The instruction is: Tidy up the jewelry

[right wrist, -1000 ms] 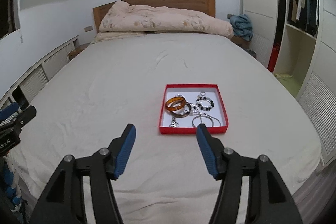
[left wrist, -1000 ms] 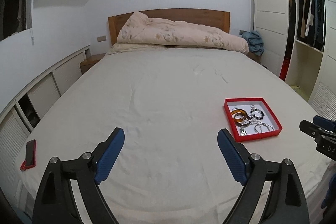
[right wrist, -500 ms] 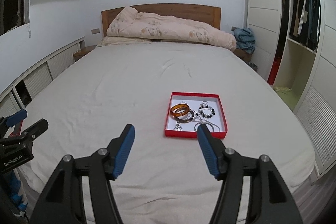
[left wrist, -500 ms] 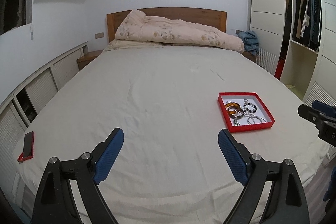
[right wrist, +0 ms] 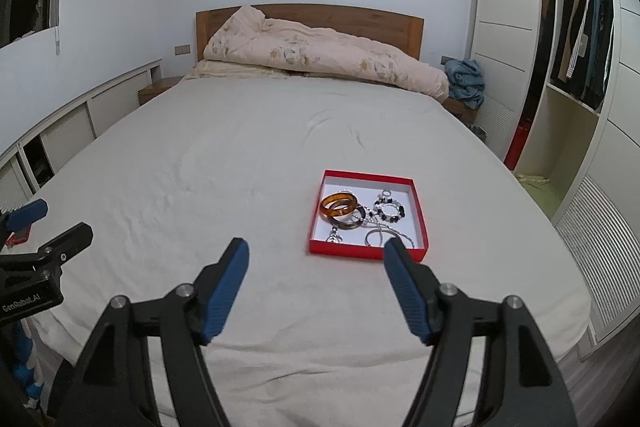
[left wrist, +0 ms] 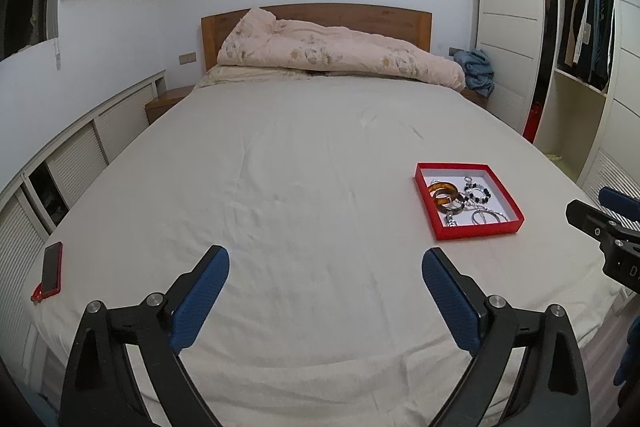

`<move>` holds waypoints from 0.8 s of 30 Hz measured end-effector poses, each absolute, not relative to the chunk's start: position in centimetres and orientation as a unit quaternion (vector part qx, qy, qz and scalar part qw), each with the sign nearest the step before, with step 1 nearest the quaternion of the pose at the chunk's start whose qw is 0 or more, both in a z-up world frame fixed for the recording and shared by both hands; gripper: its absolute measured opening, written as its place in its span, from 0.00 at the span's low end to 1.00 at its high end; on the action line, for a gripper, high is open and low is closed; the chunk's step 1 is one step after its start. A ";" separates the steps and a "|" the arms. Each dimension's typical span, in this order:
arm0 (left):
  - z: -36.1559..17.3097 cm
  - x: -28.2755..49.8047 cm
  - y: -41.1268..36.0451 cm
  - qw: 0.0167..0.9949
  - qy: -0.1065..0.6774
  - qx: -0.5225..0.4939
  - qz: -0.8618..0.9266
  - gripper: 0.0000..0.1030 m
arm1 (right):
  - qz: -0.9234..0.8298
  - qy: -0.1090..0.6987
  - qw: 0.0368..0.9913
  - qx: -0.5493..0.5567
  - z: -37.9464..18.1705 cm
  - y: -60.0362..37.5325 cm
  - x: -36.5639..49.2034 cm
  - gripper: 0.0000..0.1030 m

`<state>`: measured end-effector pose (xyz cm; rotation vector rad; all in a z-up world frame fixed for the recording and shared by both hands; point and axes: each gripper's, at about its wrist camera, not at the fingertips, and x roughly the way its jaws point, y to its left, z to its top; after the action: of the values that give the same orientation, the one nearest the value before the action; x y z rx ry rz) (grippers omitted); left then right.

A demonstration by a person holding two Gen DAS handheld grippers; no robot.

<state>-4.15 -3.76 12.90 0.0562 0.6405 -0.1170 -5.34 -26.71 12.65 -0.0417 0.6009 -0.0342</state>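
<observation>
The tray (right wrist: 343, 249) is red with white inside, the bangles (right wrist: 338, 205) amber, the sheet (right wrist: 224, 163) cream, the duvet (right wrist: 320, 57) pale pink with flowers.

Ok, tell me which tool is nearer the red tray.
Right. The right tool is open and points almost straight at the red tray, just short of its near edge. The left tool is open over bare sheet, with the tray off to its right.

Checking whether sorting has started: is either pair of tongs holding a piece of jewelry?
No: both the left tongs and right tongs hang open and empty above the bed sheet.
</observation>
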 end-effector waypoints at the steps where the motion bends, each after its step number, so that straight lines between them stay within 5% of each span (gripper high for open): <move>1: 12.8 -4.1 -3.8 0.946 0.317 0.028 -0.057 0.96 | -0.017 0.297 0.955 -0.021 12.5 -26.7 -5.3 0.68; 24: 10.3 -0.7 -4.1 0.932 0.358 0.026 -0.050 0.98 | -0.014 0.333 0.943 0.003 9.0 -28.6 -2.1 0.73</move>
<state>-0.70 -4.08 10.26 0.0522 0.7319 -0.1029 -2.06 -28.58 9.00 0.0055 0.6788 -0.0288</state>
